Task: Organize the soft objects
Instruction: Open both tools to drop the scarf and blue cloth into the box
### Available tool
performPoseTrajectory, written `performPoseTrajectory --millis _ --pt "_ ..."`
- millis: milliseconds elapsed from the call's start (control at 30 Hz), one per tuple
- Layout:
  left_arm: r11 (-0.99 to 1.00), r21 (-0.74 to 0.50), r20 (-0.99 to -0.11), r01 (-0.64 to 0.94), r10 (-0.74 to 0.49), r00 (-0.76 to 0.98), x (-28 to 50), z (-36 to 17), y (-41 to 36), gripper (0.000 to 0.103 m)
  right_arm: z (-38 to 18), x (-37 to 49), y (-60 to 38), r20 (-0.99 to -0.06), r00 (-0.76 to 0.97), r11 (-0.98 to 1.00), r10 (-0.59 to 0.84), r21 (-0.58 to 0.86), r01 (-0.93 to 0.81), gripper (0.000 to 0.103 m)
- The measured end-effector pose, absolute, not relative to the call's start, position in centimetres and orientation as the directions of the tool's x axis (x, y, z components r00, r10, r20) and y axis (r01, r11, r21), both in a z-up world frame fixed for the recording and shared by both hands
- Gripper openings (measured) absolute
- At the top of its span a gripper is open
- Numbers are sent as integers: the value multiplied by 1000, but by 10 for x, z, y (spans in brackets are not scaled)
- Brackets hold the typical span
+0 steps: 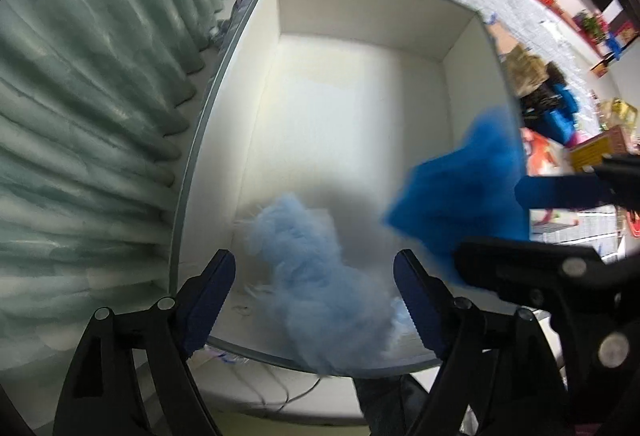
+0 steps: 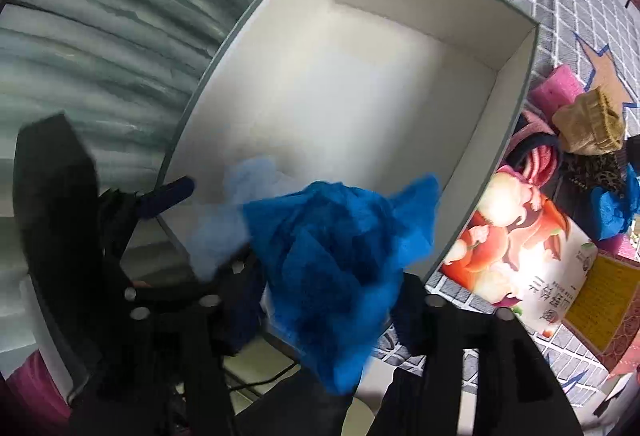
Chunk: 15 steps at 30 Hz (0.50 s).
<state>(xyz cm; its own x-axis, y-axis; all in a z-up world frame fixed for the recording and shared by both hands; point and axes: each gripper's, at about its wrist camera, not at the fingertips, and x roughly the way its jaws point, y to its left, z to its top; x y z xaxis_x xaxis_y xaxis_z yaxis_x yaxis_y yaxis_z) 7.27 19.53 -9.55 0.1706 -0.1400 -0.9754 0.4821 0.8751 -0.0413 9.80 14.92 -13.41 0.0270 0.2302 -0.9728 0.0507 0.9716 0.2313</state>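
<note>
Between the spread, blue-padded fingers of the left gripper (image 1: 314, 288) a blurred pale blue fluffy cloth (image 1: 316, 288) hangs over the near end of an open white rectangular box (image 1: 360, 7), touching neither pad. Right of them, a bright blue crumpled cloth (image 1: 468, 187) sits by the right gripper (image 1: 532, 224)

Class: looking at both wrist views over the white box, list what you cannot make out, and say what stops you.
- Light blue fluff: motion-blurred in the left view, its shape unclear.
- Right gripper: the blue cloth covers its fingertips in the right view.
- Box near corner: hidden by fluff and grippers.
</note>
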Motion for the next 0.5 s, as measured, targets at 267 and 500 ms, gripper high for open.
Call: performPoseTrajectory --millis 267,500 --pt "845 -227 -929 484 -336 152 74 -74 198 103 -109 101 143 -978 86 975 191 200 98 81" --pt "831 -256 -921 494 -364 136 86 -52 194 103 -76 105 131 -973 157 973 169 190 129 102"
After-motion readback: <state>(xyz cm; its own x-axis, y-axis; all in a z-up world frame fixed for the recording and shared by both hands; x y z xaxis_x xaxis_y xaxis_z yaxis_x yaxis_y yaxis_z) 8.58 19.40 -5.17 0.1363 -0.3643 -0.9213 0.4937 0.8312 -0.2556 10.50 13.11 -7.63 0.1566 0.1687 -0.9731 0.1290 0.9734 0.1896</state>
